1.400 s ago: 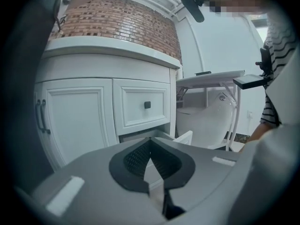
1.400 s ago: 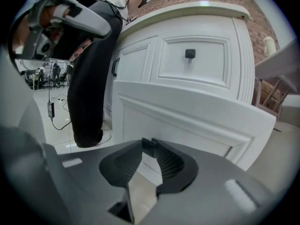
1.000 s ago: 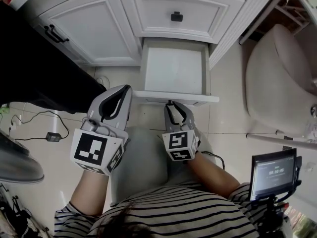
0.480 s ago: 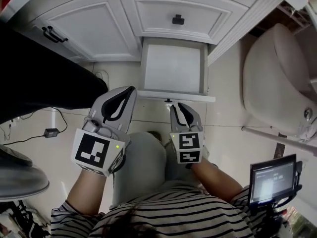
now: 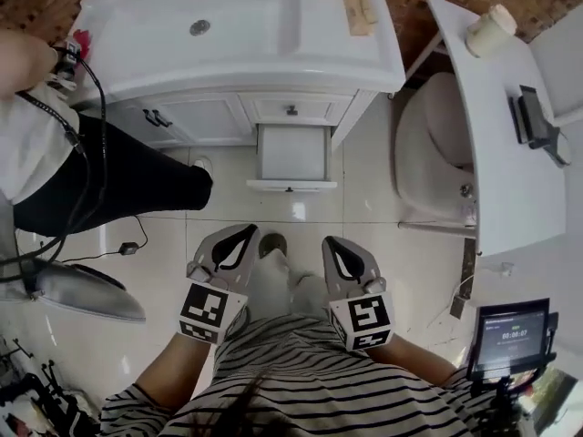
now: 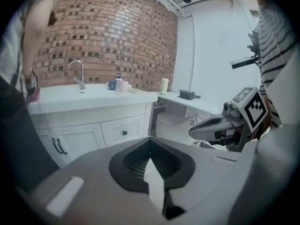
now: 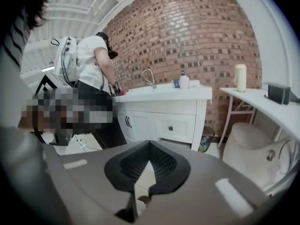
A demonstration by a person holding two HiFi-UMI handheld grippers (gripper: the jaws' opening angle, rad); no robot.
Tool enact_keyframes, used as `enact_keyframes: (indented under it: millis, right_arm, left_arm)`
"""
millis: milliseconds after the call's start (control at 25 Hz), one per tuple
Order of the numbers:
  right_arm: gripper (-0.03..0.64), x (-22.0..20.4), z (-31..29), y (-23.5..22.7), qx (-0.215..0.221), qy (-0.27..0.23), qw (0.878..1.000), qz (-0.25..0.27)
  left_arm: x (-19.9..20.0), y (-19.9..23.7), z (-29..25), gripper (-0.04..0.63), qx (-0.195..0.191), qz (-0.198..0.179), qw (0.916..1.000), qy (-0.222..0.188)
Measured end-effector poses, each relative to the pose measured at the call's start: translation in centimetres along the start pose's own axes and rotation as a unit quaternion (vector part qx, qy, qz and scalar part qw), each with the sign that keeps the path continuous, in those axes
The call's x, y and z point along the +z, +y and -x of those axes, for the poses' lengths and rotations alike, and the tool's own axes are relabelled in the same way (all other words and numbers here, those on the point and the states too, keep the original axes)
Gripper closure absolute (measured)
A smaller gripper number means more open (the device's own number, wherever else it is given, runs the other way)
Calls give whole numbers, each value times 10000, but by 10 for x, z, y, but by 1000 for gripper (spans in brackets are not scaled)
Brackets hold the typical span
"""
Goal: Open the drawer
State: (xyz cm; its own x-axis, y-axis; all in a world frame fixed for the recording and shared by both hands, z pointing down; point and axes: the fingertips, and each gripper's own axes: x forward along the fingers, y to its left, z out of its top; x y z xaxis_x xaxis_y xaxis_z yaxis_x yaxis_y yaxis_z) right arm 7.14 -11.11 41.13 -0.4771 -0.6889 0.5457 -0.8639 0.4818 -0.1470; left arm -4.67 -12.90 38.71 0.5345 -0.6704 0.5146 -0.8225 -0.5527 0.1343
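- The left gripper (image 5: 247, 231) is held in front of the torso, jaws together at the tips, nothing between them.
- The right gripper (image 5: 330, 241) sits beside it, apart from it (about level with it in the head view); its jaws have just been closing and meet, empty.
- Both point forward and somewhat downward, each marker cube (image 5: 209, 312) nearest the body.
- The left forearm (image 5: 168, 381) and right forearm (image 5: 414, 358) are bare, with the elbows spread outward.
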Motion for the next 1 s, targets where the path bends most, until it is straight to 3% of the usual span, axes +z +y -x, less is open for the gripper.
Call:
enact_keyframes:
  millis: [200,400,600,760,1000]
  right_arm:
    - [615,87,112,57,330,-388,9980,364]
    - [615,118,201,113,544,-796,9946,392]
    - [615,111,258,155,336,-1041,9936,292]
    - [615,99,292,216,147,-1192,9922,335]
    - [615,39,350,285,-4,-1153,9932,161]
  left_arm:
    - [73,-70,100,580,59,-87,9997,-236]
    - [88,-119,183,580,167,-266,9985,-447]
    - [72,-147,248,580,210,-306,9971,-659]
    - [40,-154,313,580,109,-527,9959,-731]
    - [-14,-193,385,580,-42,-542,9946,-884]
